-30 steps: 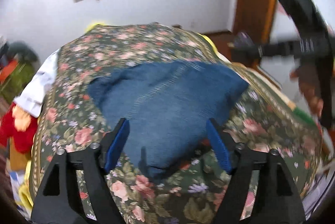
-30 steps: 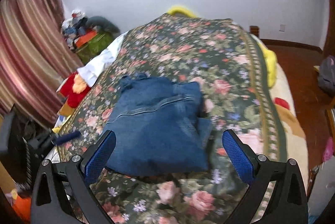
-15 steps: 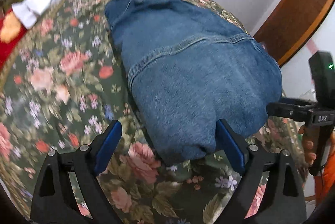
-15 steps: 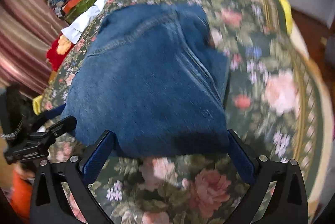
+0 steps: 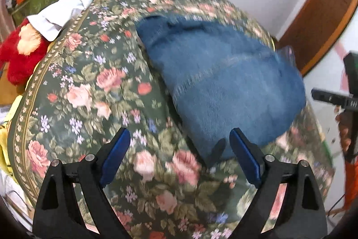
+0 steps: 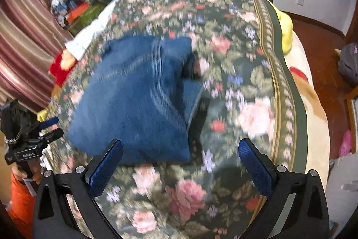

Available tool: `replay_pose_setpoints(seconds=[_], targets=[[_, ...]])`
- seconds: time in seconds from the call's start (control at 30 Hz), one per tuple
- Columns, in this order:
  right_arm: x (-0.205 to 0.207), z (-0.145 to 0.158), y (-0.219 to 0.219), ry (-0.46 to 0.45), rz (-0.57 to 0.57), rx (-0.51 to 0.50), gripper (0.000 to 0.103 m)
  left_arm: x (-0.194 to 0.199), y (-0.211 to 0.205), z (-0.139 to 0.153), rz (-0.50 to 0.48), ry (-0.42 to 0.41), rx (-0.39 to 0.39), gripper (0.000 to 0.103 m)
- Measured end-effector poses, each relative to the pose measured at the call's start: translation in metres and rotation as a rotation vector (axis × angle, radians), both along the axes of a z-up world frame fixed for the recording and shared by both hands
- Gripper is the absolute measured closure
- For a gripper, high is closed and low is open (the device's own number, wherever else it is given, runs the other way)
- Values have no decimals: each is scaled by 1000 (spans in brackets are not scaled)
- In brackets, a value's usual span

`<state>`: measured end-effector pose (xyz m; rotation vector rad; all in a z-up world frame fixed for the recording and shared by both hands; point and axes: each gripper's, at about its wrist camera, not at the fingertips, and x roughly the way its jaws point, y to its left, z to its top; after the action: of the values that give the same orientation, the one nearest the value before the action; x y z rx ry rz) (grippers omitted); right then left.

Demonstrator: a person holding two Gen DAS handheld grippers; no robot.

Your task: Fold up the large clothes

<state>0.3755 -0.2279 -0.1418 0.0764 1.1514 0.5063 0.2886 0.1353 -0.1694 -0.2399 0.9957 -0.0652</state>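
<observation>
Folded blue jeans (image 5: 226,84) lie in a compact stack on the floral bedspread (image 5: 94,91); they also show in the right wrist view (image 6: 138,100). My left gripper (image 5: 180,156) is open and empty, just before the stack's near left corner. My right gripper (image 6: 181,168) is open and empty, just before the stack's near right corner. The right gripper shows at the far right of the left wrist view (image 5: 344,100). The left gripper shows at the far left of the right wrist view (image 6: 33,138).
A white cloth (image 5: 60,11) and a red plush toy (image 5: 20,53) lie at the bed's left edge. A yellow blanket (image 6: 284,24) hangs at the right edge. Striped curtains (image 6: 20,42) stand left. A wooden door (image 5: 322,15) is at right.
Both grippers have pulled back from the jeans, which look smaller now. The left view has swung left and the right view right. The jeans have not moved.
</observation>
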Motion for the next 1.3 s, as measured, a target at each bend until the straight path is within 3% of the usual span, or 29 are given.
replay_pose_setpoints(seconds=[0.13, 0.23, 0.37, 0.57, 0.67, 0.93, 1.1, 1.17, 1.3], targets=[[31, -5, 12, 39, 17, 32, 0, 30, 19, -2, 54, 26, -136, 12], [60, -24, 23, 117, 33, 42, 0, 54, 28, -19, 75, 80, -278, 12], [85, -50, 40, 213, 78, 57, 0, 80, 29, -44, 93, 149, -397, 12], [111, -77, 66, 299, 171, 130, 0, 108, 20, -70, 61, 197, -507, 10], [120, -91, 75, 334, 204, 178, 0, 120, 18, -82, 66, 205, -526, 6], [128, -100, 95, 296, 206, 217, 0, 146, 21, -114, 108, 226, -677, 4], [121, -95, 105, 247, 169, 192, 7, 147, 18, -106, 111, 204, -637, 13], [114, -92, 105, 245, 158, 208, 20, 142, 15, -97, 104, 192, -602, 18], [97, -81, 106, 242, 147, 219, 35, 133, 10, -80, 84, 172, -527, 20]])
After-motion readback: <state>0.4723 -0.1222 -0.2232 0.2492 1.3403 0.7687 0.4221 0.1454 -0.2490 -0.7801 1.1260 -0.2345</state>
